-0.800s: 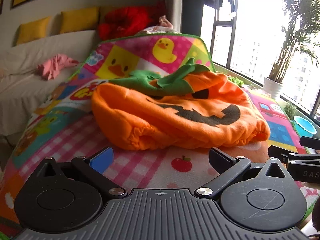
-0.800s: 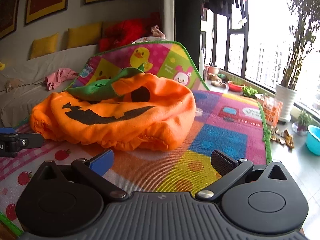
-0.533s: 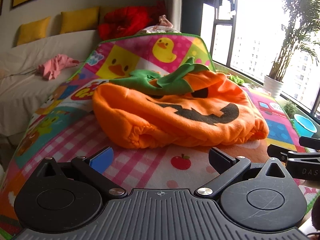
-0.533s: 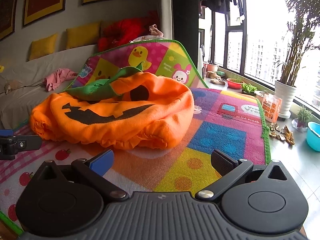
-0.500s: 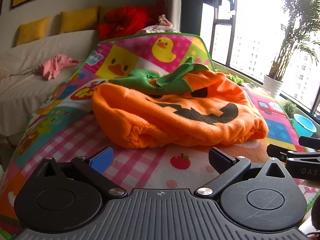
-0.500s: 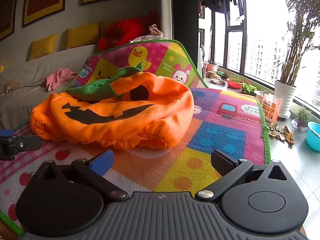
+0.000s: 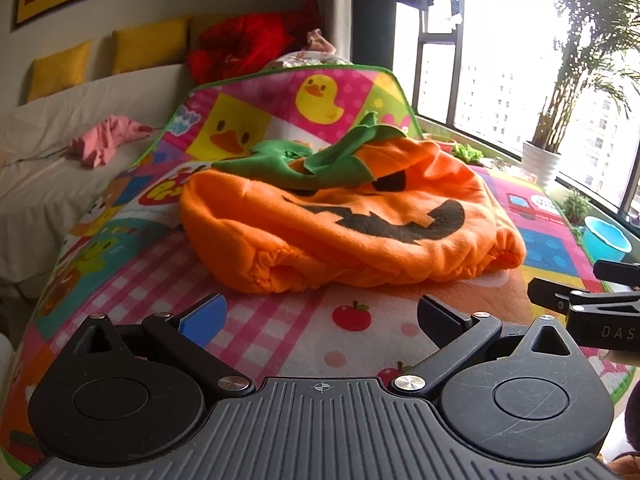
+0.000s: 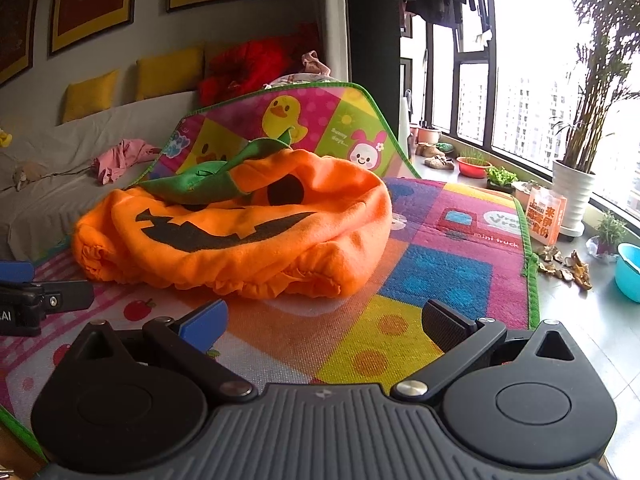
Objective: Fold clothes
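Left wrist view: pumpkin costume [image 7: 344, 224], orange fleece with black grin and green leaf collar [image 7: 312, 158], heaped unfolded on patterned play mat [image 7: 248, 332]. Left gripper [image 7: 320, 316] low over the mat, just short of the costume's gathered hem [image 7: 288, 268]; jaws spread wide, grasping nothing. Right gripper [image 7: 580, 300] visible at frame edge, beside the garment's right end.

Right wrist view: right gripper [image 8: 324, 320], jaws likewise released and empty, aimed at the ruffled hem [image 8: 276, 280]. Left gripper [image 8: 44, 300] near the opposite corner.

Likely hazards, as judged:
- Pinching only one layer of bulky fleece, causing the lower layer to lag and bunch.
- Catching mat with cloth, from a too-low approach.
- Uneven lift between sides, skewing the fold.
- Loose collar flopping out of the fold.
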The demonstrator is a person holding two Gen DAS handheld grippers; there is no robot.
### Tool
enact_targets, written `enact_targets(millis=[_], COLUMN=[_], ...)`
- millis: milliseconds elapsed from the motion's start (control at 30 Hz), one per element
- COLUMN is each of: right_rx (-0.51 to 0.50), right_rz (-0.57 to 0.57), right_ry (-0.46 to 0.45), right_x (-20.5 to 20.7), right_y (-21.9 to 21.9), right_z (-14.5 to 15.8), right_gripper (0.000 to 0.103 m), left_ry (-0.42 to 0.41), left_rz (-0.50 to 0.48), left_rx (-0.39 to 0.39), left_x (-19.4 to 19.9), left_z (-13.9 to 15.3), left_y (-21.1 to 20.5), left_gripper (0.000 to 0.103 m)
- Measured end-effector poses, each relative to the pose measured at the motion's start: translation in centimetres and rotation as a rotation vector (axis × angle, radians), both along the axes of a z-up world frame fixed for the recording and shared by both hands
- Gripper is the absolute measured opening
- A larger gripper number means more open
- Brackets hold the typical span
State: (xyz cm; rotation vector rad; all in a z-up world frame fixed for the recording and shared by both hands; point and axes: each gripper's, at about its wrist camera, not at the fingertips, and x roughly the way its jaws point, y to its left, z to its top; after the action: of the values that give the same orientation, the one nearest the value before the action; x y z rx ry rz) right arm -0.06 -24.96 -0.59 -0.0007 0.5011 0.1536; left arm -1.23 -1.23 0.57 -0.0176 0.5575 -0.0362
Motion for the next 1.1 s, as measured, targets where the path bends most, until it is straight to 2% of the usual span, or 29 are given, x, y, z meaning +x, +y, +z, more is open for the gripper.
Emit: enact_targets(millis=[1100], right_rx=[0.007], right_rz=[0.008], right_ry=[0.037], right_x=[0.16], right_y=[-0.13], right_z=[0.06], right_gripper=[0.103], left_ry=[0.045], left_rz=[-0.003], left_rx=[0.003], left_x=[0.31], left_z=[-0.3], left_y=[0.09], left_gripper=[0.103])
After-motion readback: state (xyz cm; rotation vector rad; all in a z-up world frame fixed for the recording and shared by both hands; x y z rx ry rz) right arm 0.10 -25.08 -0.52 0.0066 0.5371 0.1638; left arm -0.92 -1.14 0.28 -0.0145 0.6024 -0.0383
